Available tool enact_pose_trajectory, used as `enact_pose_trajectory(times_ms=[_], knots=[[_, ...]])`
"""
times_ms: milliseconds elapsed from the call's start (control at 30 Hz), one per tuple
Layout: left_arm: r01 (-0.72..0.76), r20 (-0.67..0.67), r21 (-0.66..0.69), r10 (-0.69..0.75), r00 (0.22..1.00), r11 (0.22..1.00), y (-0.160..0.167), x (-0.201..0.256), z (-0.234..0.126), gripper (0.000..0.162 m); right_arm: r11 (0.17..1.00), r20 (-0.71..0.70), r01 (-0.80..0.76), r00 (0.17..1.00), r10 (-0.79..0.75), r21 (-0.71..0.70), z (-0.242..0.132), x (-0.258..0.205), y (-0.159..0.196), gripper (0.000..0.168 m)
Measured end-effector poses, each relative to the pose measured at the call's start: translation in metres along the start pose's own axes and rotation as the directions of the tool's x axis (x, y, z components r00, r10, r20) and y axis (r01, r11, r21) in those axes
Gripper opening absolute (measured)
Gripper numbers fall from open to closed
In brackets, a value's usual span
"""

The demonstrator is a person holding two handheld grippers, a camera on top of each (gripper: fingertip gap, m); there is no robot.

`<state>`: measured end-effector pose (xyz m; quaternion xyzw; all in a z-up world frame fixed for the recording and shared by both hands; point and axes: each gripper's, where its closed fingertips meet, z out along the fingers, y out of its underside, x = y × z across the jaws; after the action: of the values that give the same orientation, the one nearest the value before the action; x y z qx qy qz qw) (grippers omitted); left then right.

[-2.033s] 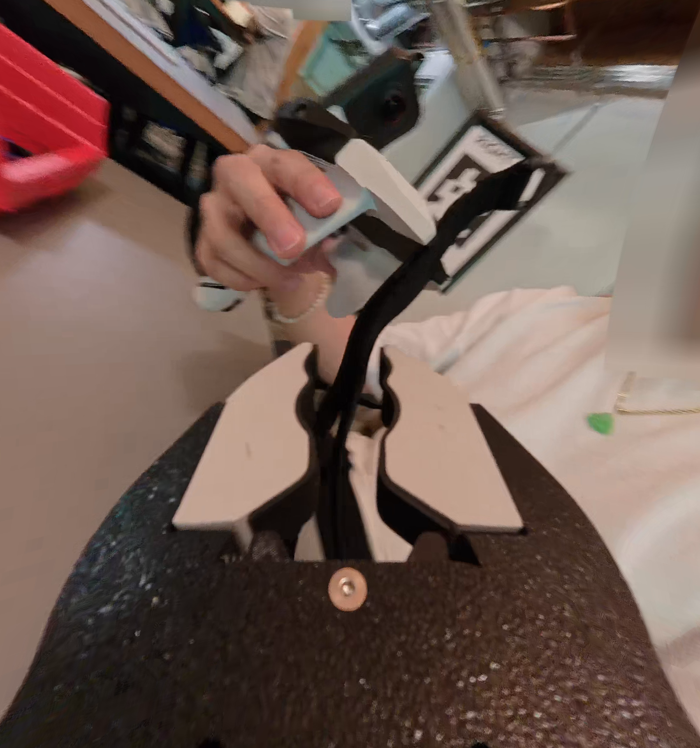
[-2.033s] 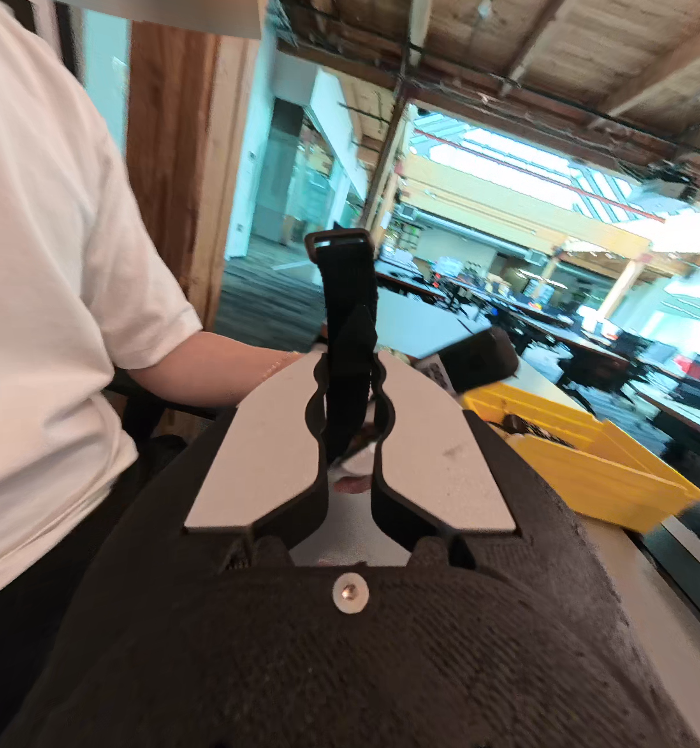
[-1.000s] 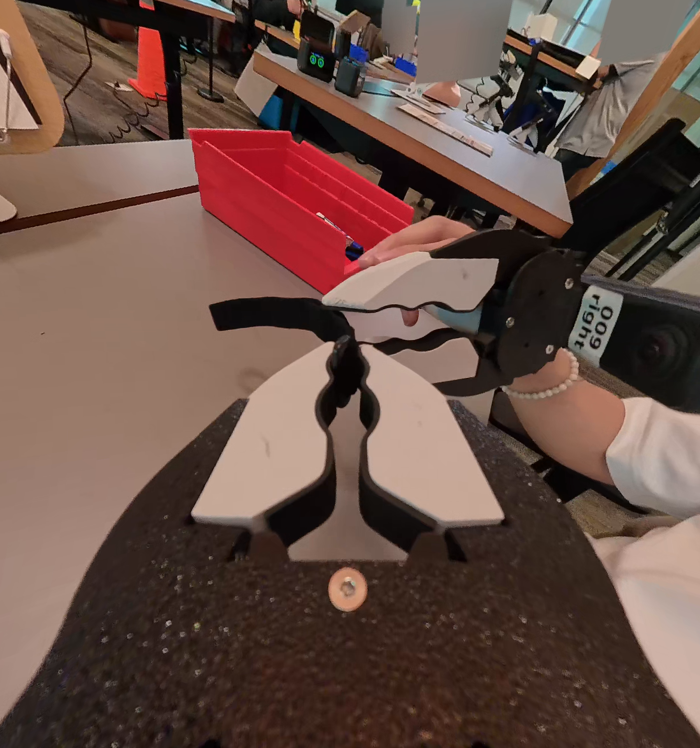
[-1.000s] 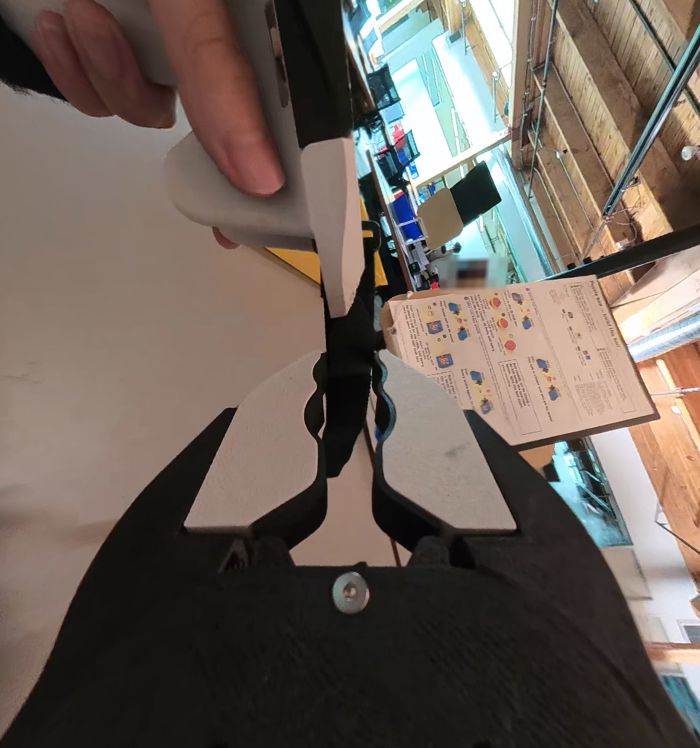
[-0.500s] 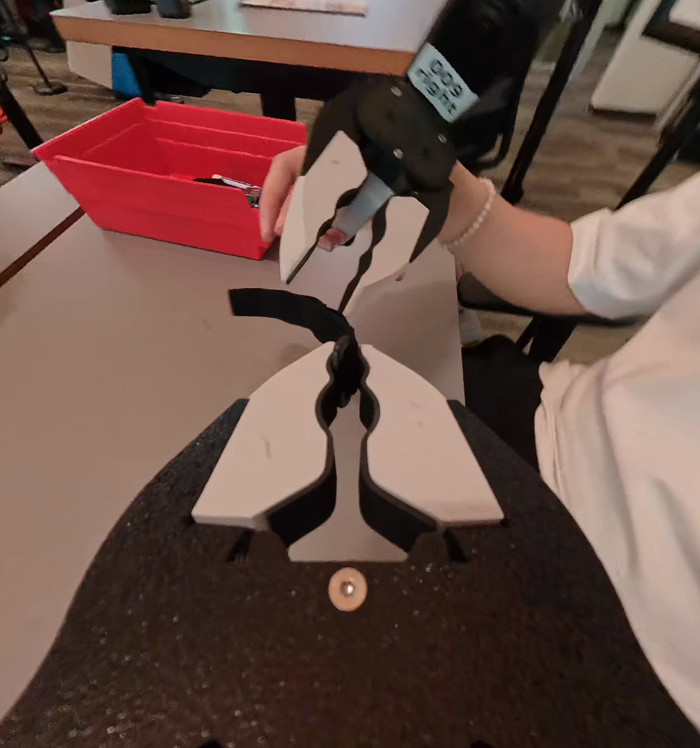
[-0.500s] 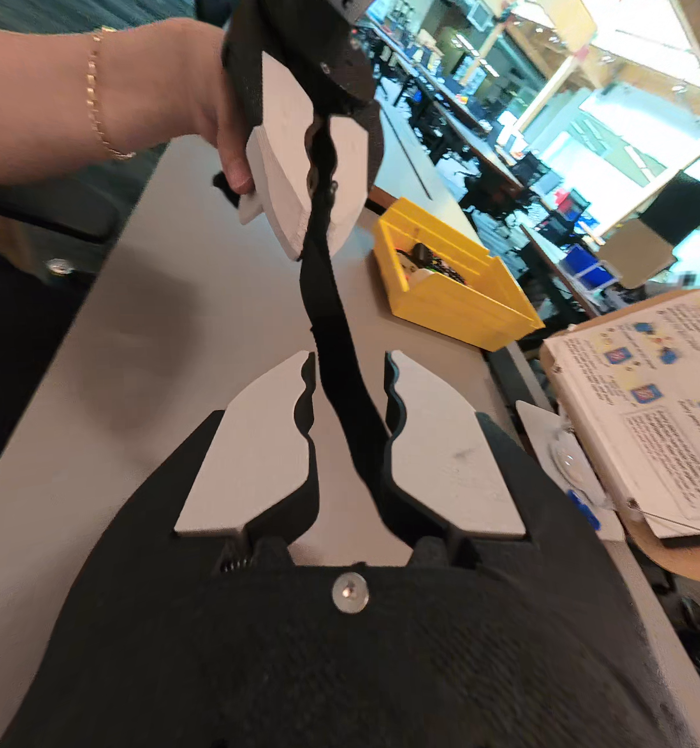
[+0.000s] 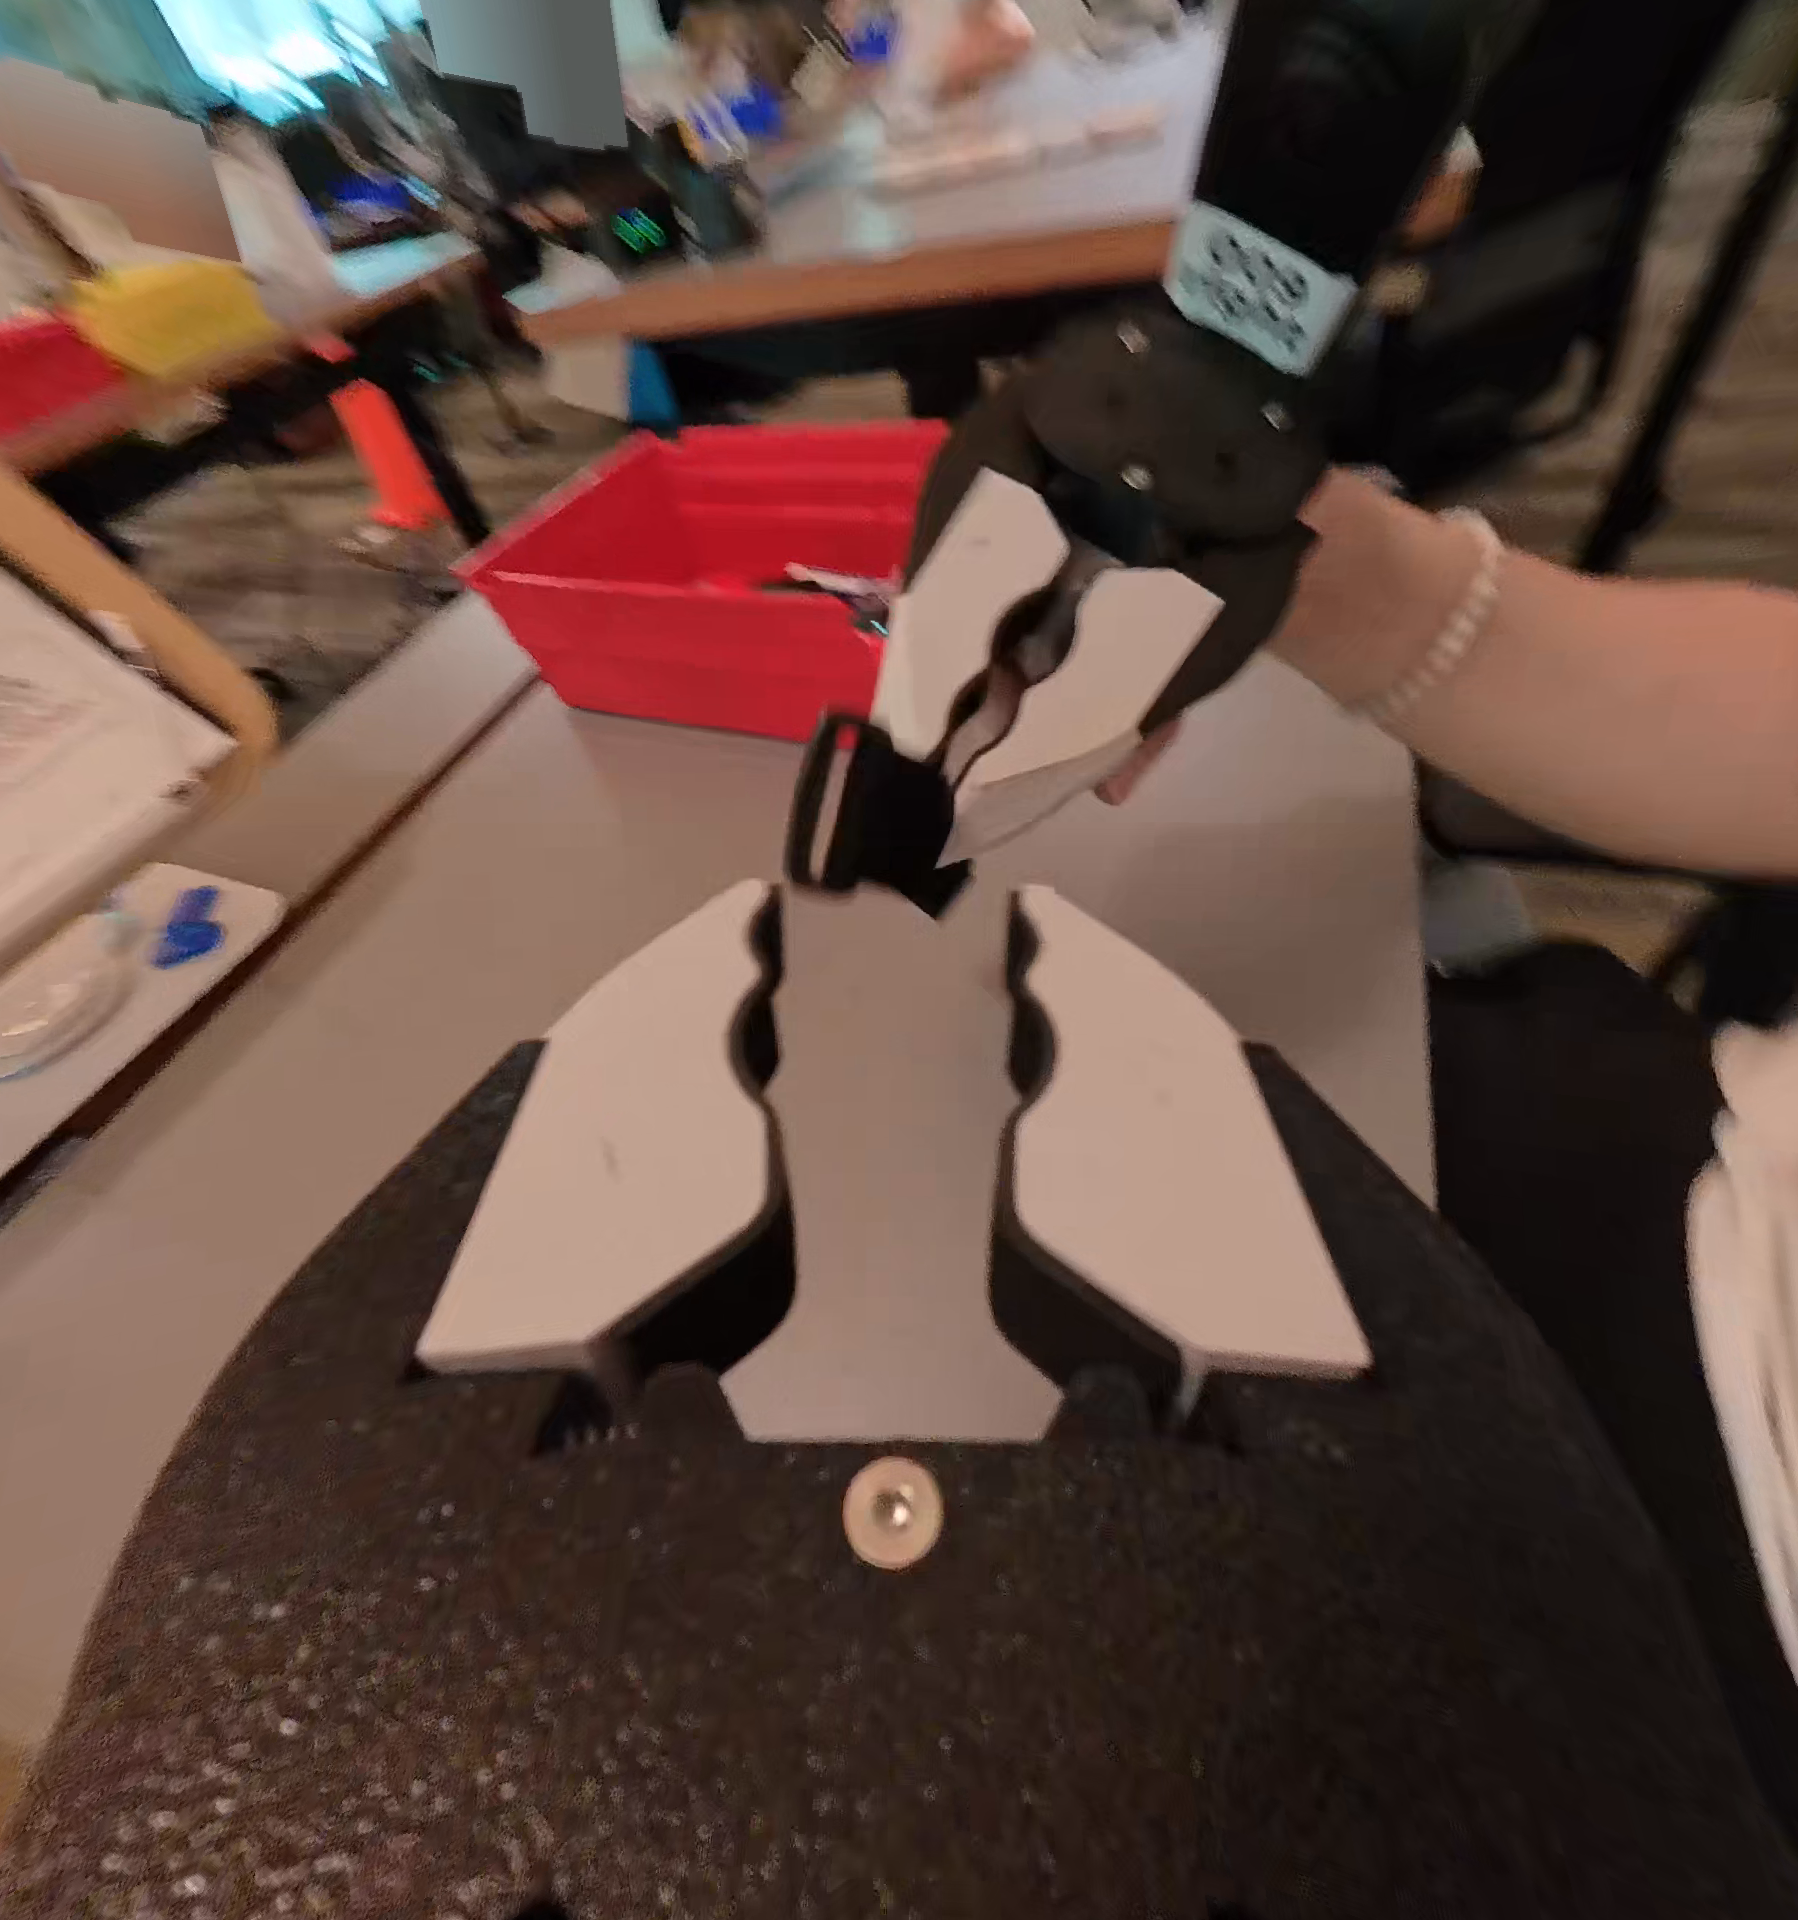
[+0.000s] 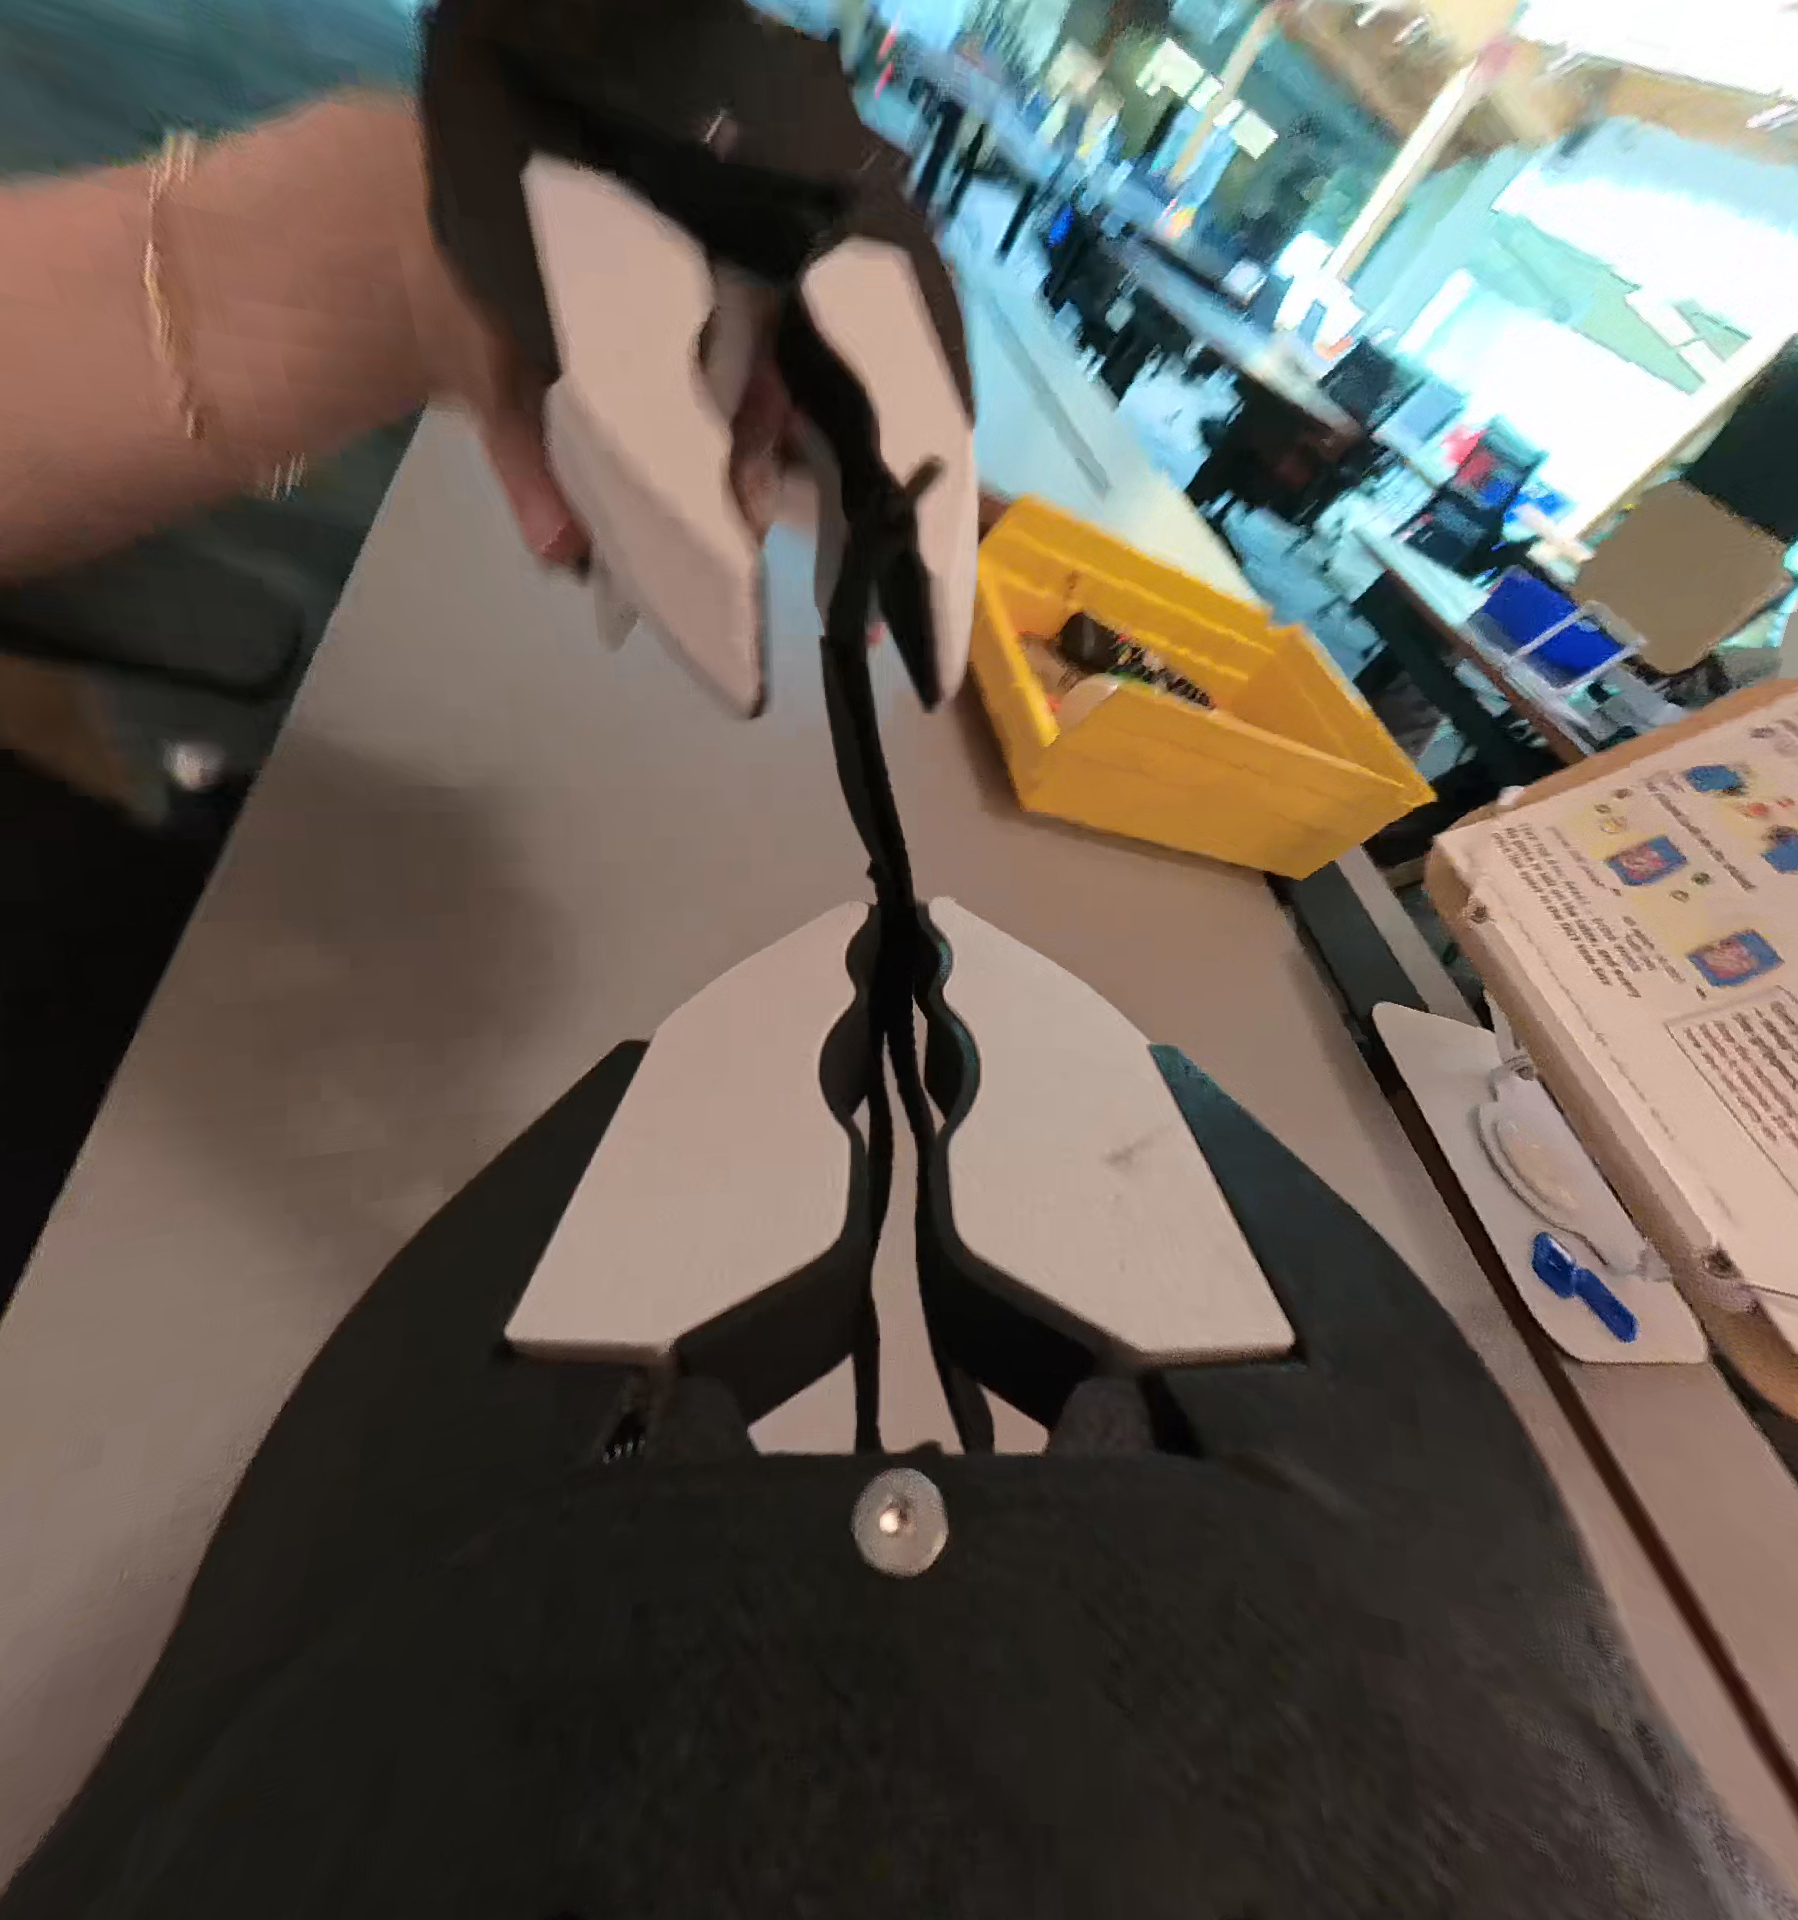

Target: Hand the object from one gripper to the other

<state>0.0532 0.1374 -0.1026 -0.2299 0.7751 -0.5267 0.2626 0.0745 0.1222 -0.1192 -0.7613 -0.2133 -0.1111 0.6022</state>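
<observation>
Black strap (image 8: 879, 790) is pinched in the right gripper (image 8: 900, 914), its long axis stretched forward between the spread fingers of the left gripper (image 7: 890, 914), nearer its right finger; contact cannot be told.

Strap (image 8: 879, 790): black woven cloth, matt. Right gripper (image 8: 900, 914): rough black plastic body w/ smooth white fingers (image 8: 729, 1143), shiny metal screw (image 8: 897, 1522). Bins (image 8: 1186, 748) (image 7: 687, 603): smooth plastic. Desk (image 8: 459, 831): smooth, matt.
</observation>
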Motion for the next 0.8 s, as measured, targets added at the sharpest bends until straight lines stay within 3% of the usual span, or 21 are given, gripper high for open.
enact_pose_trajectory(times_ms=[67, 133, 233, 400, 467, 567, 667, 767, 800], knots=[[0.051, 0.062, 0.086, -0.056, 0.996, 0.995, -0.010, -0.012, -0.001, 0.059, 0.980, -0.063, -0.119, 0.989, 0.131, 0.159, -0.007, 0.018, -0.018, 0.004], [0.112, 0.011, 0.123, -0.115, 0.993, 0.986, -0.011, -0.010, 0.004, 0.059, 0.914, -0.054, -0.253, 0.957, 0.284, 0.318, -0.017, 0.032, -0.035, 0.004], [0.148, -0.070, 0.094, -0.142, 0.987, 0.985, 0.003, -0.002, 0.020, 0.055, 0.762, 0.087, -0.380, 0.914, 0.396, 0.525, -0.033, 0.035, -0.063, 0.004], [0.164, -0.194, 0.081, -0.146, 0.970, 0.983, 0.017, 0.016, 0.042, 0.050, 0.566, 0.284, -0.530, 0.837, 0.468, 0.632, -0.043, 0.034, -0.081, 0.004], [0.134, -0.231, 0.091, -0.110, 0.967, 0.987, 0.019, 0.023, 0.045, 0.032, 0.533, 0.326, -0.564, 0.816, 0.477, 0.630, -0.043, 0.033, -0.081, 0.004], [0.100, -0.261, 0.083, -0.075, 0.962, 0.992, 0.022, 0.028, 0.044, 0.008, 0.527, 0.343, -0.578, 0.808, 0.480, 0.623, -0.044, 0.033, -0.079, 0.005], [0.100, -0.253, 0.097, -0.073, 0.965, 0.990, 0.021, 0.021, 0.039, 0.005, 0.549, 0.301, -0.554, 0.821, 0.486, 0.626, -0.048, 0.038, -0.076, 0.004], [0.061, -0.133, 0.051, -0.054, 0.990, 0.997, 0.027, 0.003, 0.036, 0.004, 0.642, 0.133, -0.497, 0.838, 0.529, 0.584, -0.045, 0.052, -0.058, 0.009], [0.060, -0.068, 0.015, -0.059, 0.996, 0.998, 0.031, -0.007, 0.035, 0.004, 0.696, 0.032, -0.457, 0.847, 0.530, 0.554, -0.044, 0.060, -0.048, 0.027]])
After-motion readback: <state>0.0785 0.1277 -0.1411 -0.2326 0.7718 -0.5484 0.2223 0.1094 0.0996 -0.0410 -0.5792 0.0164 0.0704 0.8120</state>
